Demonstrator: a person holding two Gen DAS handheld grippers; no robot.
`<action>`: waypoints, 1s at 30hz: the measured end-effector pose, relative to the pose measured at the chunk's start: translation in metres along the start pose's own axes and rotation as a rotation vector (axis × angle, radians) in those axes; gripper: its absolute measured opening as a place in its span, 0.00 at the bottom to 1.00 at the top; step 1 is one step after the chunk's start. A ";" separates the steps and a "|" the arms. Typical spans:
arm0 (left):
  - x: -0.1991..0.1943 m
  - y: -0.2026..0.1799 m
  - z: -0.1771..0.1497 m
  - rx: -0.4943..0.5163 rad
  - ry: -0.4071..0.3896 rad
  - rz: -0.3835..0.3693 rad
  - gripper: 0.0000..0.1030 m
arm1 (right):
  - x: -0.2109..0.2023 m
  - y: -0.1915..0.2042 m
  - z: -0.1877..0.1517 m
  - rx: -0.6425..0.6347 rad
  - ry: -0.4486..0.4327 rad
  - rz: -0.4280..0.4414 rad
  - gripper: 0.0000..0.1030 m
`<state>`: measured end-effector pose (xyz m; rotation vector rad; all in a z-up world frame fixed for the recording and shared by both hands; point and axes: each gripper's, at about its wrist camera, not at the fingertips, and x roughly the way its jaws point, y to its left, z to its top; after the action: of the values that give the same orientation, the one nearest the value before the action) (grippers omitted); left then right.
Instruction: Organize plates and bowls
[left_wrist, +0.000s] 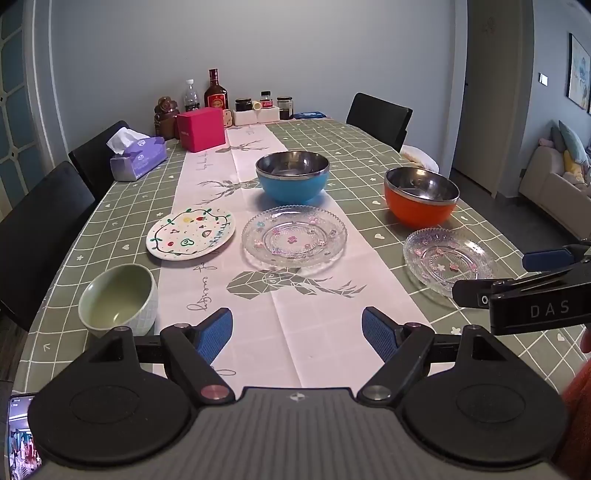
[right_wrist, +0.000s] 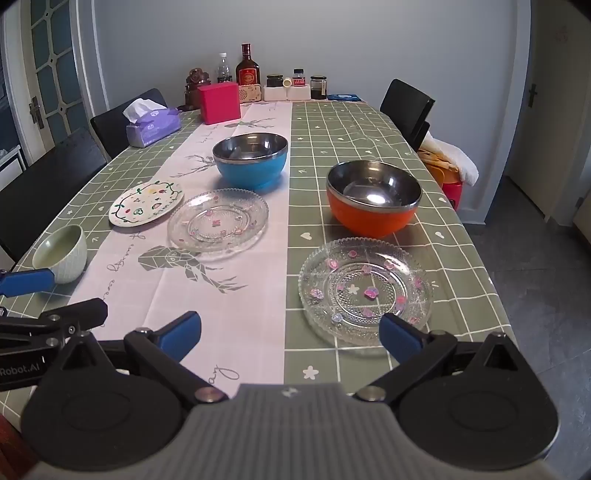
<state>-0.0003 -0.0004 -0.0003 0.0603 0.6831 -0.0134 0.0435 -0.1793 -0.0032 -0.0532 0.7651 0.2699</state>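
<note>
On the checked tablecloth stand a blue steel-lined bowl (left_wrist: 292, 175) (right_wrist: 251, 159) and an orange one (left_wrist: 421, 195) (right_wrist: 373, 197). In front of them lie two clear glass plates, one on the runner (left_wrist: 294, 236) (right_wrist: 218, 219) and one at the right (left_wrist: 448, 260) (right_wrist: 364, 290). A white painted plate (left_wrist: 191, 233) (right_wrist: 146, 202) and a pale green bowl (left_wrist: 119, 299) (right_wrist: 61, 253) sit to the left. My left gripper (left_wrist: 297, 332) hovers open over the runner, holding nothing. My right gripper (right_wrist: 291, 334) is open too, its right finger just before the near glass plate.
Bottles, jars (left_wrist: 216, 90), a pink box (left_wrist: 201, 129) and a tissue box (left_wrist: 138, 158) crowd the far end of the table. Black chairs (left_wrist: 40, 229) (right_wrist: 406, 107) line both sides. A phone (left_wrist: 22, 435) lies at the near left edge.
</note>
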 end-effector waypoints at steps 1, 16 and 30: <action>0.000 0.000 0.000 0.001 0.002 0.003 0.91 | 0.000 0.000 0.000 0.000 0.002 -0.001 0.97; -0.003 0.003 0.002 -0.006 0.007 -0.001 0.91 | 0.001 0.001 0.001 0.001 0.001 -0.007 0.97; -0.001 0.005 0.002 -0.026 0.011 -0.002 0.91 | 0.003 0.001 0.001 -0.003 0.011 -0.005 0.97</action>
<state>0.0002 0.0041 0.0016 0.0345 0.6946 -0.0065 0.0459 -0.1777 -0.0046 -0.0590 0.7758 0.2663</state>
